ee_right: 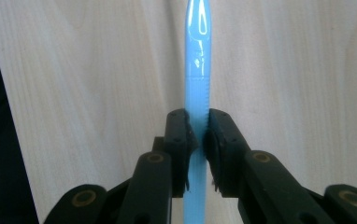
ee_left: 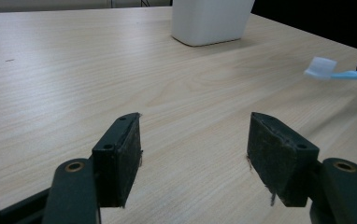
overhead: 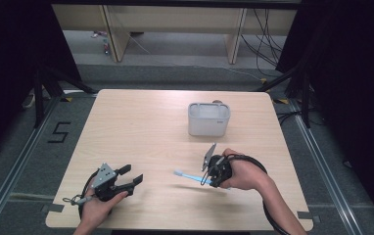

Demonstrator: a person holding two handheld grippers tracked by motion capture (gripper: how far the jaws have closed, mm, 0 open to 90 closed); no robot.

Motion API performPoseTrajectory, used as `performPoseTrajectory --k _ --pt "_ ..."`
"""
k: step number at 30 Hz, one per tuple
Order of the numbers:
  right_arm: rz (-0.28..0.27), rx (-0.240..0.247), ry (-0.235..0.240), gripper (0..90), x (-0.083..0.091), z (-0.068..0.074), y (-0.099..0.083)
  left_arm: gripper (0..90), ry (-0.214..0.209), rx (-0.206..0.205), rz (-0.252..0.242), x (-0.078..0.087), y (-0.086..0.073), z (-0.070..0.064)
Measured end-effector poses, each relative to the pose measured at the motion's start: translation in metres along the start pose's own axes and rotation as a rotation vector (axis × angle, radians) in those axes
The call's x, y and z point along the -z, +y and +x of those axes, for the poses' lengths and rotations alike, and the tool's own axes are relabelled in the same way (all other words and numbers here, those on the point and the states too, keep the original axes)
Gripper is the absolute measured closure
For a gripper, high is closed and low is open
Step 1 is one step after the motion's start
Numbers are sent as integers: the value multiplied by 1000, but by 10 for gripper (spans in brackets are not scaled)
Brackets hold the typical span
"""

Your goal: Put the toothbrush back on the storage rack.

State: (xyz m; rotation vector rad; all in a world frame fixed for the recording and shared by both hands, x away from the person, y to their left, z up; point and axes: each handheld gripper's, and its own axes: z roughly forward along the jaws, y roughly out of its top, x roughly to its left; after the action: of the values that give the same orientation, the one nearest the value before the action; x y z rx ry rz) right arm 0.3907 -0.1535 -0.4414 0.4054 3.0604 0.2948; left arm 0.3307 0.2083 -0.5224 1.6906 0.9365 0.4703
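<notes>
Right gripper [overhead: 209,177]: yours sits at the lower right of centre in the high view, its jaws clenched on the blue toothbrush [overhead: 189,176].
Toothbrush: in the high view it pokes out to the left of your right gripper, white bristle head at the far left end, held above the bench [overhead: 141,127] with its shadow on the wood just below it. In the right gripper view [ee_right: 198,135] the handle runs straight up the middle of the frame, pinched at its ribbed part between the two pads, with the smooth glossy end toward the top. In the left gripper view the bristle head [ee_left: 321,68] shows at the right edge of the frame.
Left gripper [overhead: 128,177]: you hold it at the lower left of the high view, released, jaws spread wide with nothing between them. In the left gripper view [ee_left: 194,149] bare wood shows between the two pads.
White container [overhead: 209,119]: stands upright on the bench, upper right of centre in the high view, well apart from both grippers. In the left gripper view [ee_left: 211,21] its lower part shows at the top centre.
Gap between grippers: your two grippers are apart, the brush head pointing toward the left one without reaching it.
</notes>
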Motion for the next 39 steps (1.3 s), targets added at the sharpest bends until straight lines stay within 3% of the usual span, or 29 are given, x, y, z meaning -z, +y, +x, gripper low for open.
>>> performPoseTrajectory --k 6,7,8,10,13,15,25,28,35,39 --pt "-31 -52 3 788 1 0 -4 347 -1 -3 3 0 0 -2" --pt "-47 -32 -1 788 0 -1 -4 347 -2 -3 4 0 0 -2" --pt "-64 -57 13 788 1 1 -5 347 -2 -3 3 0 0 -2" --pt "-71 -45 -15 788 1 -2 -7 347 -2 -1 6 -1 0 -1" --pt "-79 -89 -14 788 0 -1 -11 348 -5 5 8 -1 0 -1" --pt "-112 -73 -7 788 -1 -3 -14 348 -4 4 7 -1 0 -1" --pt "-199 -154 -51 788 1 -8 -25 347 -2 3 2 -1 0 -2" --pt "-230 -198 -56 788 2 -8 -27 347 0 3 2 -1 0 -1" --pt "-269 -221 -90 788 7 -8 -28 346 -13 7 -13 -1 -1 -1" --pt "-302 -226 -100 788 8 -10 -28 346 -1 6 2 0 0 -1"
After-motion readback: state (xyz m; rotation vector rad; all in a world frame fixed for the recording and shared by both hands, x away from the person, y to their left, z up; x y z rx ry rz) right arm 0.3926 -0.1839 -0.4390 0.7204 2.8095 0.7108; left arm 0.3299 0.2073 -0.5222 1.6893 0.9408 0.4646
